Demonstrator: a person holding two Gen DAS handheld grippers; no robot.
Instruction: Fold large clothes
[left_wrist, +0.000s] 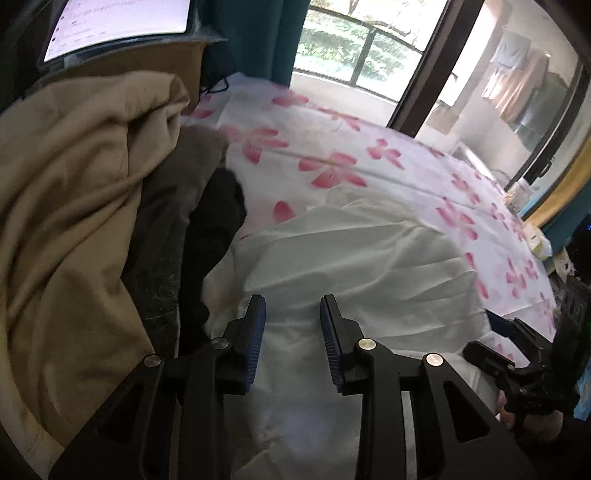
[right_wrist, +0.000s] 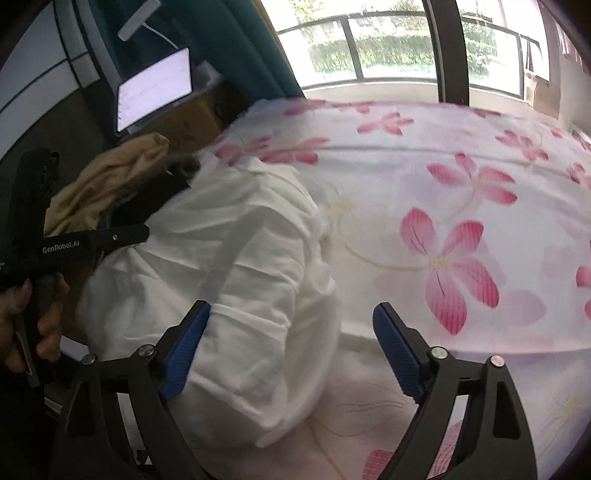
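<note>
The left gripper (left_wrist: 293, 308) hangs with its 2 blue pads apart over a white garment (left_wrist: 354, 266), pressing on nothing. The right gripper (right_wrist: 291, 314) is spread wide; the garment's rumpled edge lies between and ahead of its fingers, ungripped. The garment rests on a pink-flowered sheet (right_wrist: 461, 184). Left of the left gripper lie tan (left_wrist: 74, 192), grey and black clothes.
</note>
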